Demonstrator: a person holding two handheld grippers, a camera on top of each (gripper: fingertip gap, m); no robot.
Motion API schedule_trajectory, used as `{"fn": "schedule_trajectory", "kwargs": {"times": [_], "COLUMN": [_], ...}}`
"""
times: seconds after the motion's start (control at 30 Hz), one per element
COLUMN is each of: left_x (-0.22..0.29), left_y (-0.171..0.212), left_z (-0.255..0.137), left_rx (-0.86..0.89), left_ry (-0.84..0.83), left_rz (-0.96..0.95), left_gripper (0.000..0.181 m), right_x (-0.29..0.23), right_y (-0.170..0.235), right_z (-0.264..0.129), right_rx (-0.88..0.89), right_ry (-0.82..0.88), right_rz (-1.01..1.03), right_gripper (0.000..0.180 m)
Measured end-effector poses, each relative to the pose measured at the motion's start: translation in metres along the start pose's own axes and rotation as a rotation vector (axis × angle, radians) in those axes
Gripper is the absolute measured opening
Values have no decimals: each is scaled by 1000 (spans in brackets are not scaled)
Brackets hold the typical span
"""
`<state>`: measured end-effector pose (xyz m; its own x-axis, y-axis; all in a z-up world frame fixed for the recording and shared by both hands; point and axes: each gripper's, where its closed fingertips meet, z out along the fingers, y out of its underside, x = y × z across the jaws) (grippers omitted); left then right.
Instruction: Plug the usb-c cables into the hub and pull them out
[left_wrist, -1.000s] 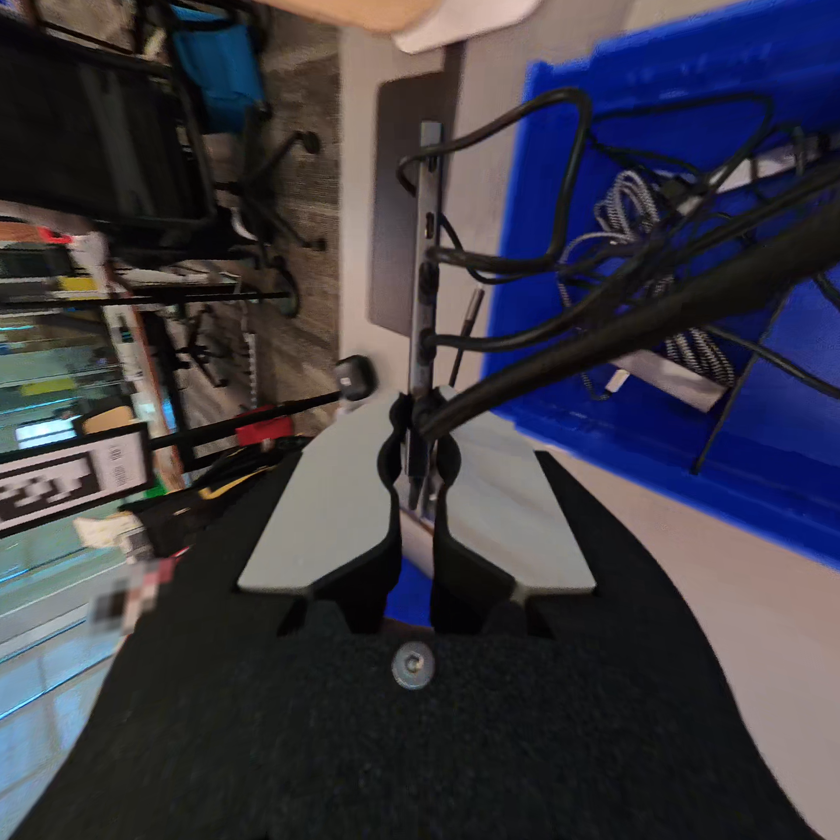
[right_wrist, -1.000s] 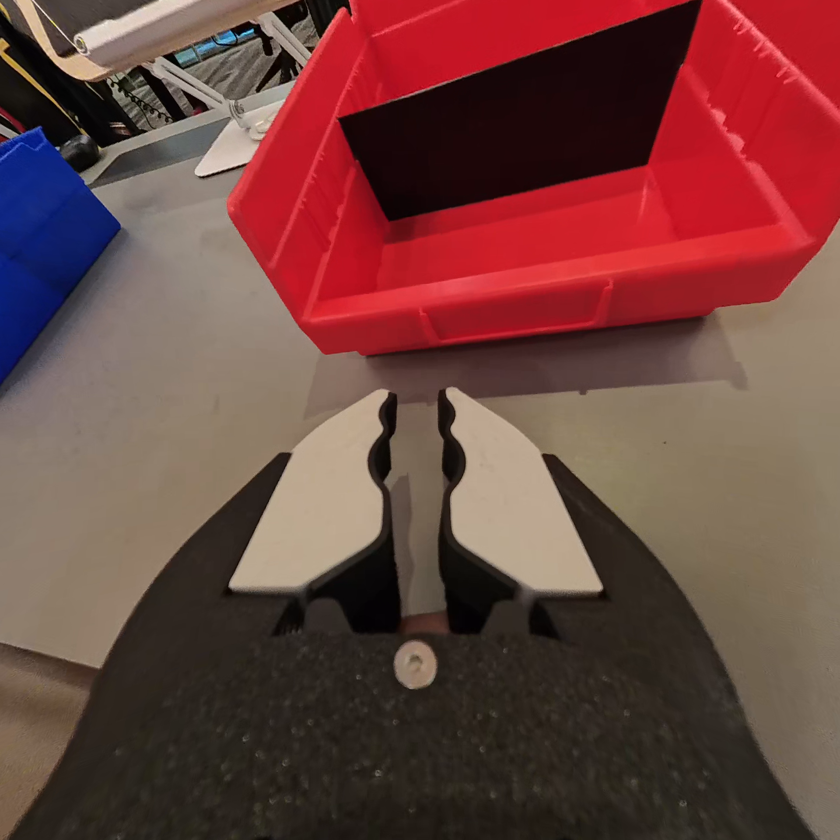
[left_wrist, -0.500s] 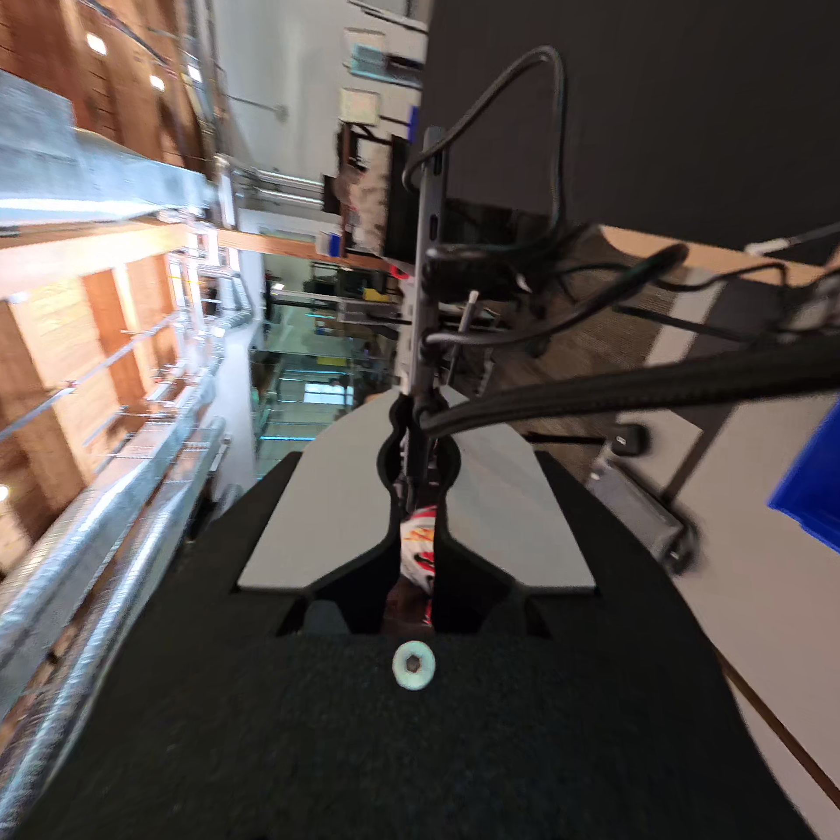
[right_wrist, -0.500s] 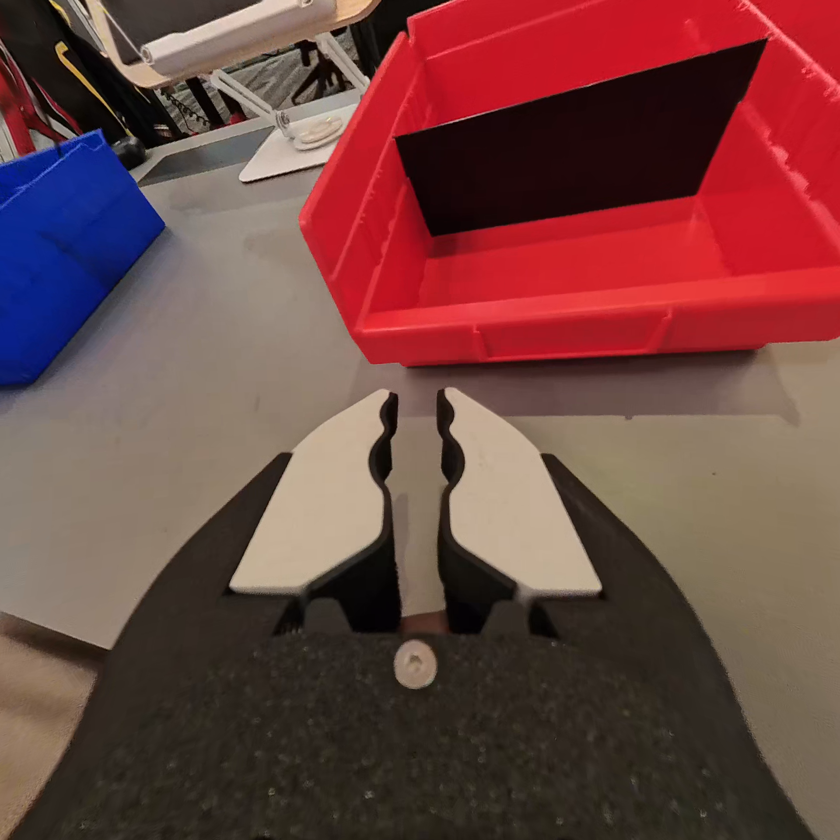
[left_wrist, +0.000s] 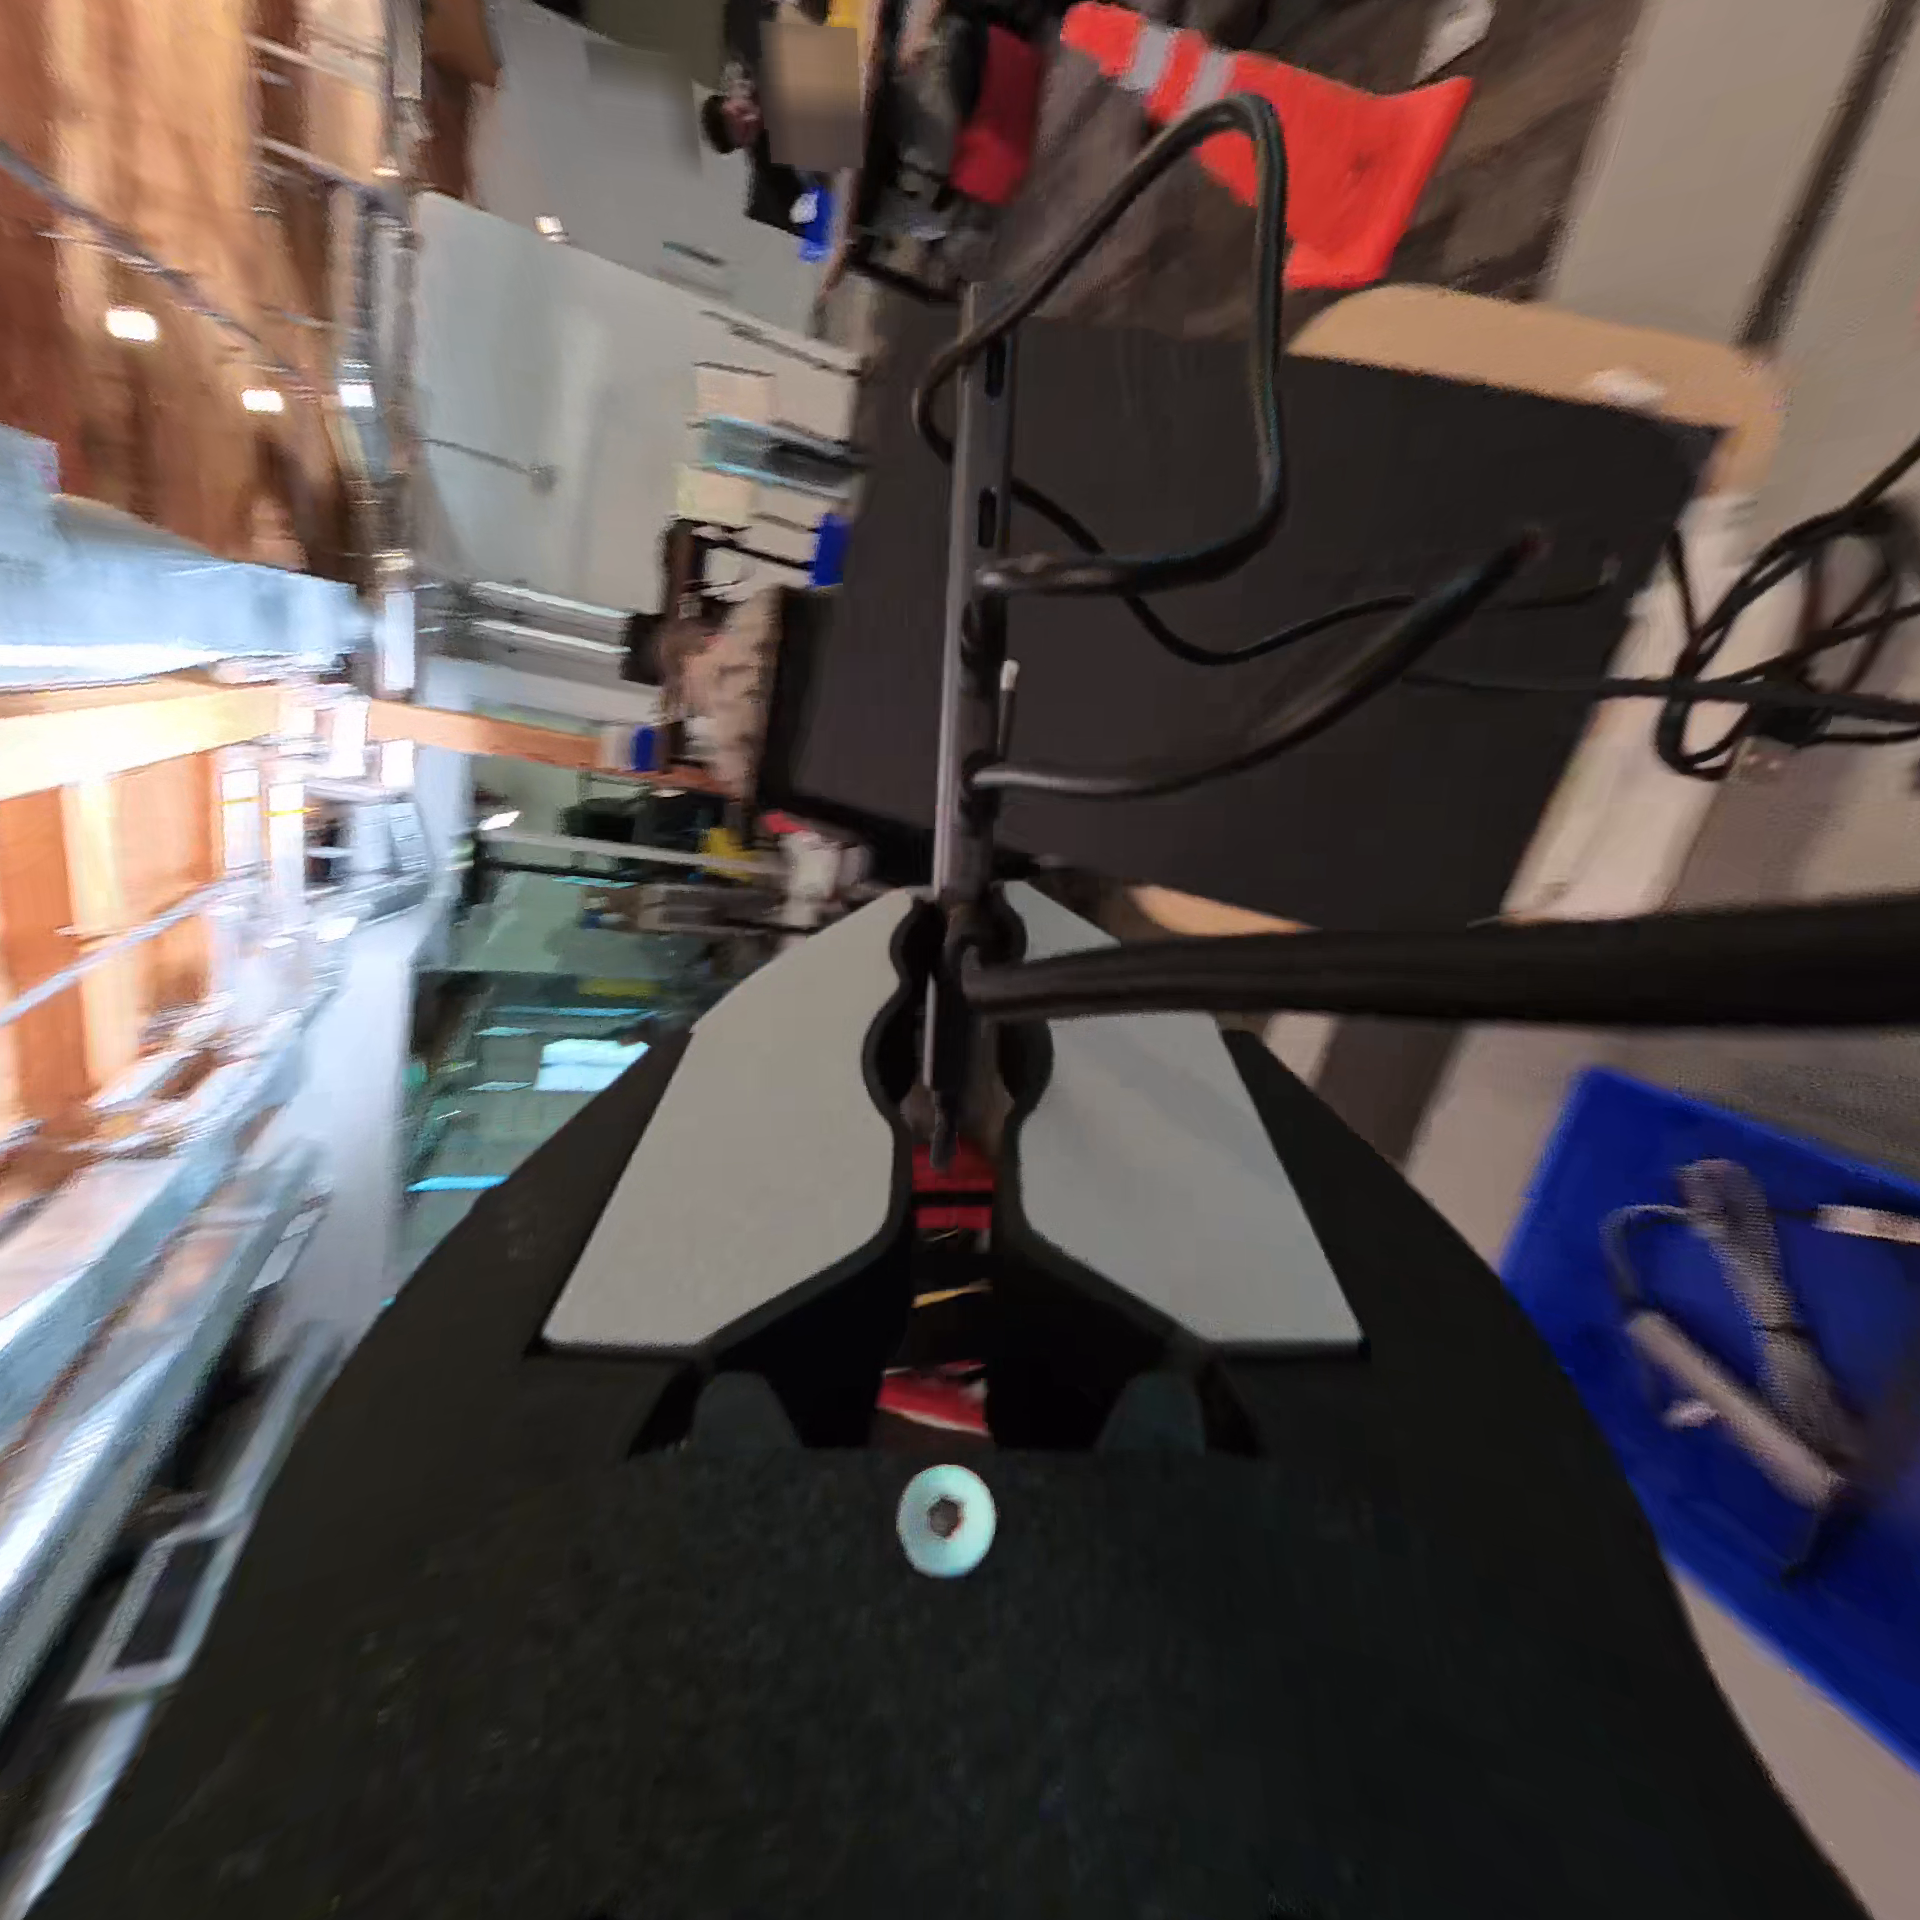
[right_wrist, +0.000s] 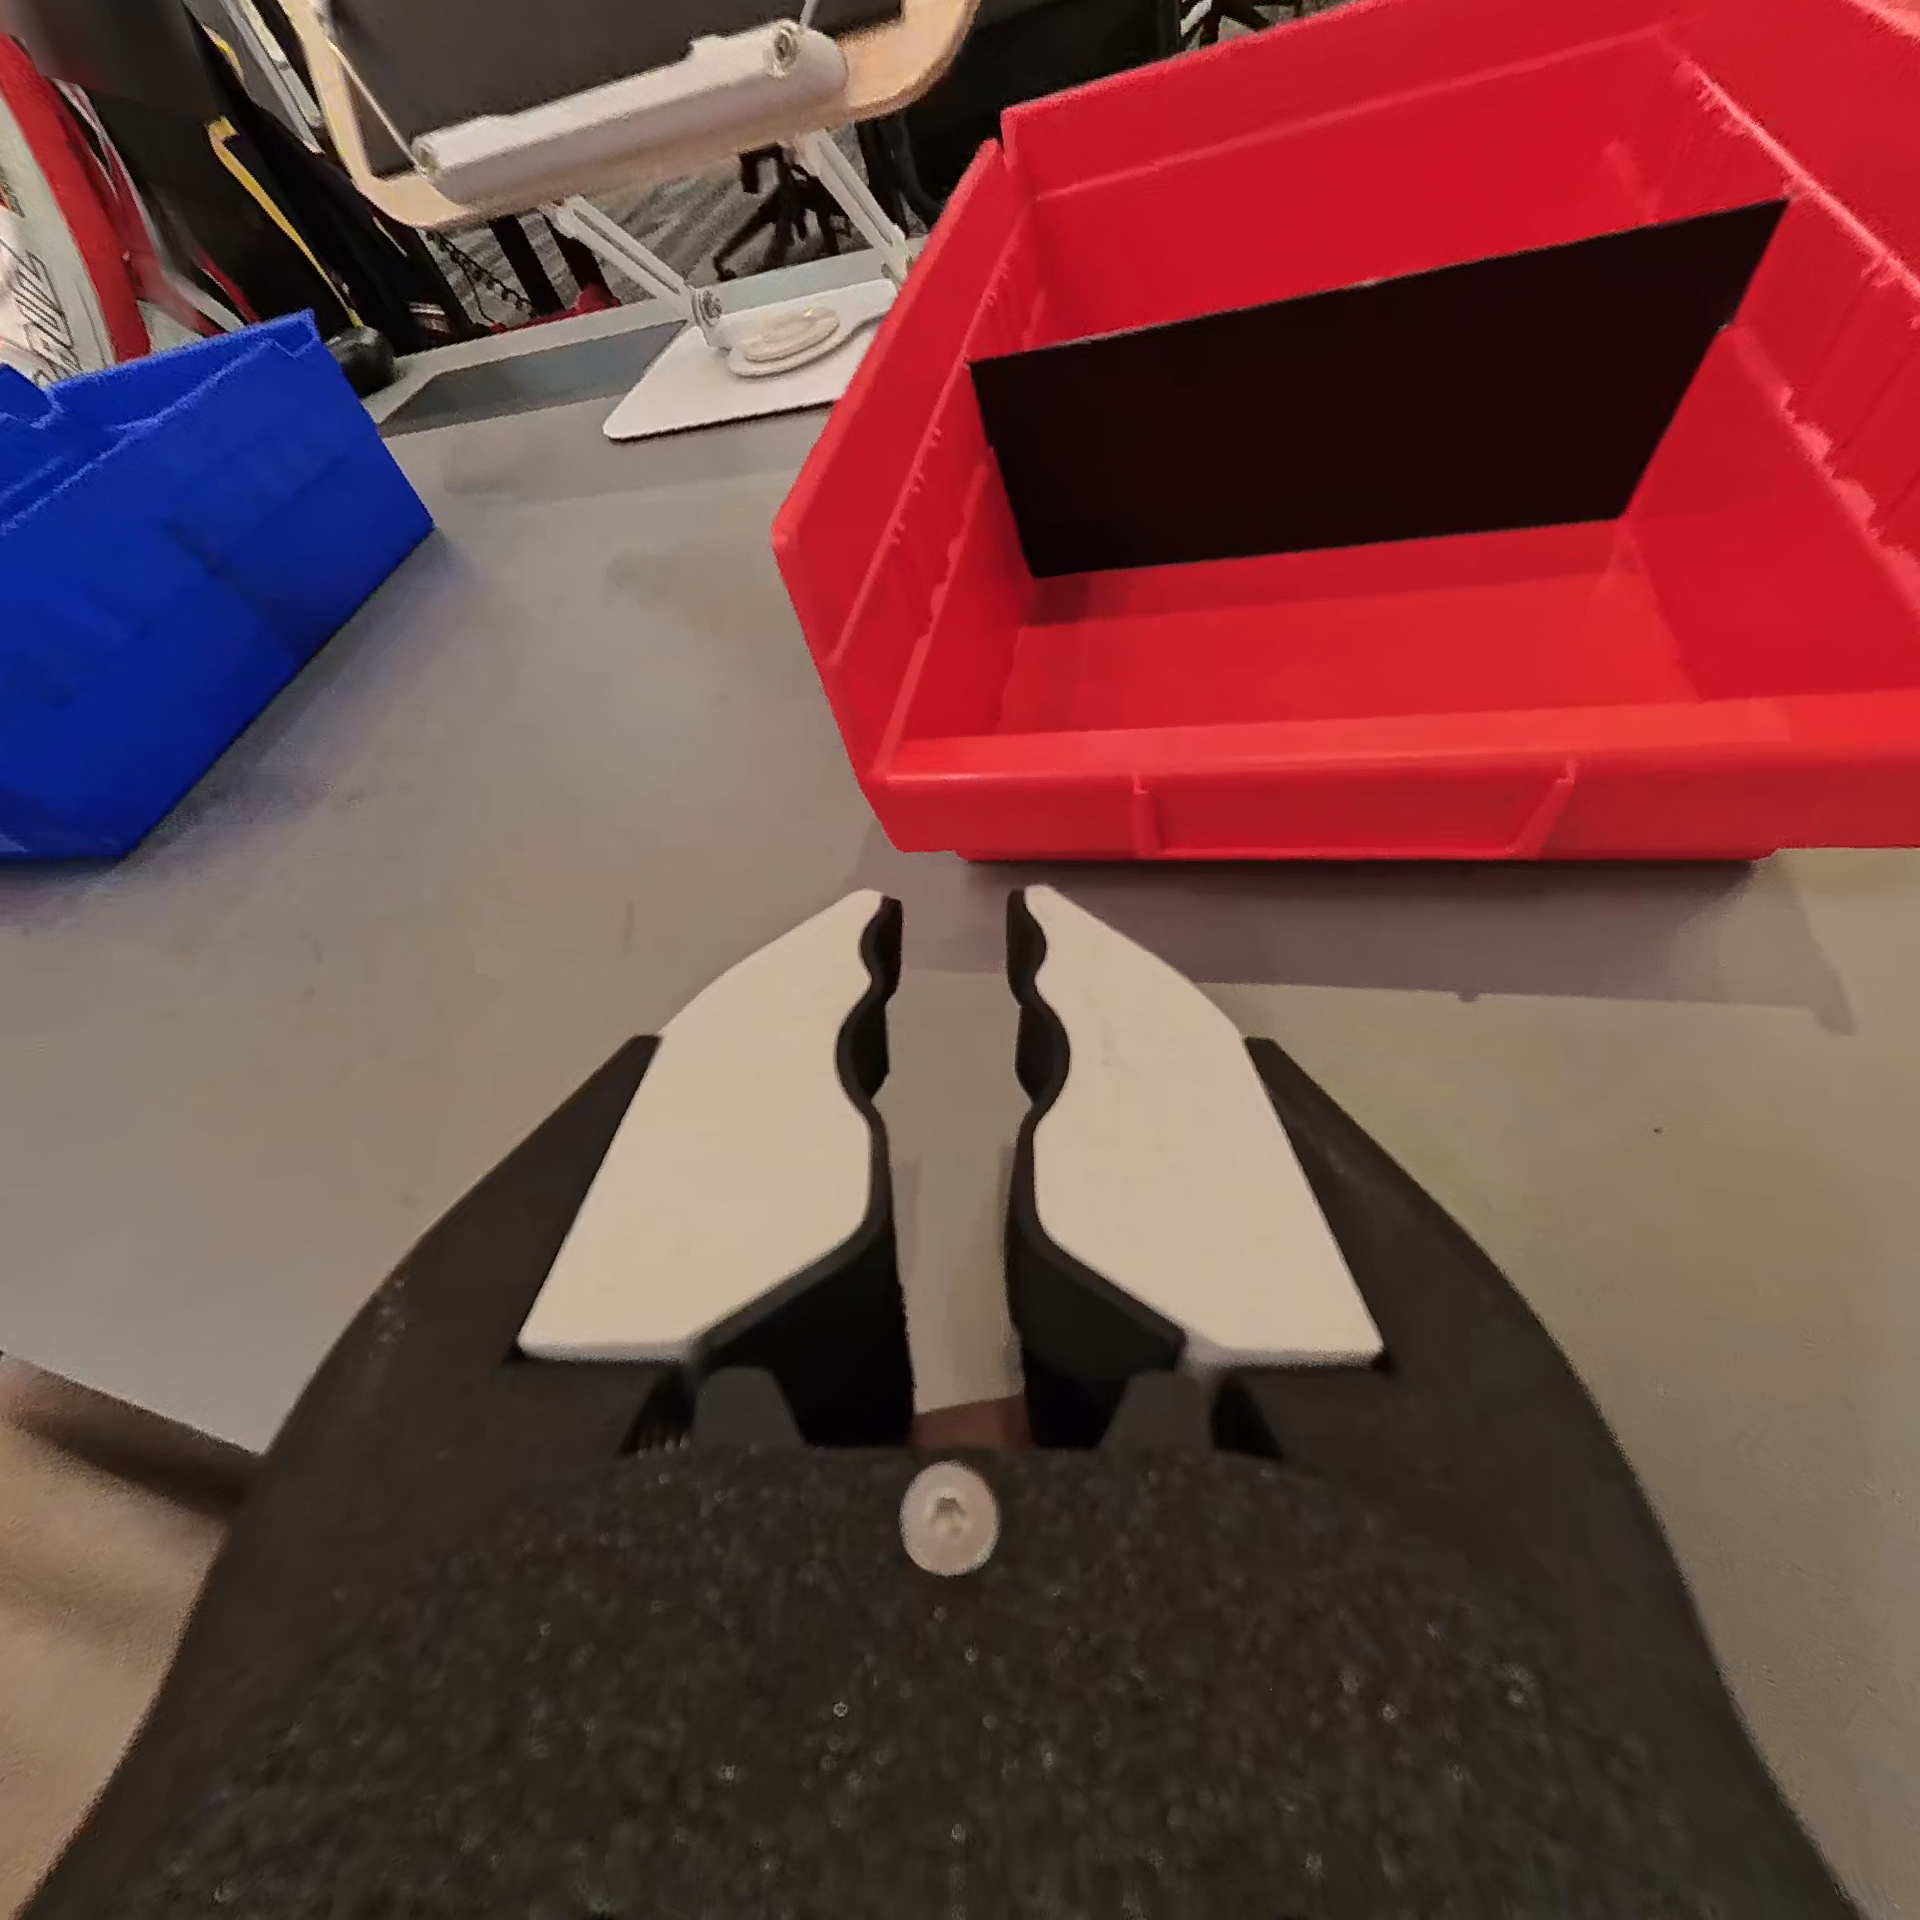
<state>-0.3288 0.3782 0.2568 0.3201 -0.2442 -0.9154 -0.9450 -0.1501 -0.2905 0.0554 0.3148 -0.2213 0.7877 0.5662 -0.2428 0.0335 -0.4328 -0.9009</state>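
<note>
We see the left gripper (left_wrist: 954, 935) rolled onto its side and lifted off the table, so the room runs sideways behind it, blurred. Its fingers are clamped on the near end of the hub (left_wrist: 971, 623), a thin grey bar seen edge-on and rising to upper centre of the frame. Black cables (left_wrist: 1262, 343) are plugged along the hub's right edge and loop right; one thick cable (left_wrist: 1455, 961) leaves at the fingertips toward the right edge.

The right gripper (right_wrist: 954, 920) points level over the grey table (right_wrist: 520, 935), fingers slightly apart on nothing. Bare table lies ahead of it. The red bin (right_wrist: 1351, 800) sits at upper right, the blue bin (right_wrist: 187, 582) at left, with open table between them. In the left view more cables lie in the blue bin (left_wrist: 1621, 1382), lower right.
</note>
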Motion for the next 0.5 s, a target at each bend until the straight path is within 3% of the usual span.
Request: {"fn": "schedule_trajectory", "kwargs": {"times": [0.23, 0.37, 0.5], "left_x": [230, 329, 397], "left_y": [22, 2, -30], "left_z": [61, 54, 28], "left_rx": [9, 87, 184], "left_ry": [296, 283, 253], "left_rz": [-36, -2, 20], "left_gripper": [10, 9, 9], "right_x": [-39, -95, -134], "right_y": [-24, -62, -104], "right_z": [2, 9, 23], "right_rx": [101, 152, 180], "right_ry": [-174, -416, -653], "right_rz": [-2, 7, 74], "right_gripper": [30, 34, 42]}}
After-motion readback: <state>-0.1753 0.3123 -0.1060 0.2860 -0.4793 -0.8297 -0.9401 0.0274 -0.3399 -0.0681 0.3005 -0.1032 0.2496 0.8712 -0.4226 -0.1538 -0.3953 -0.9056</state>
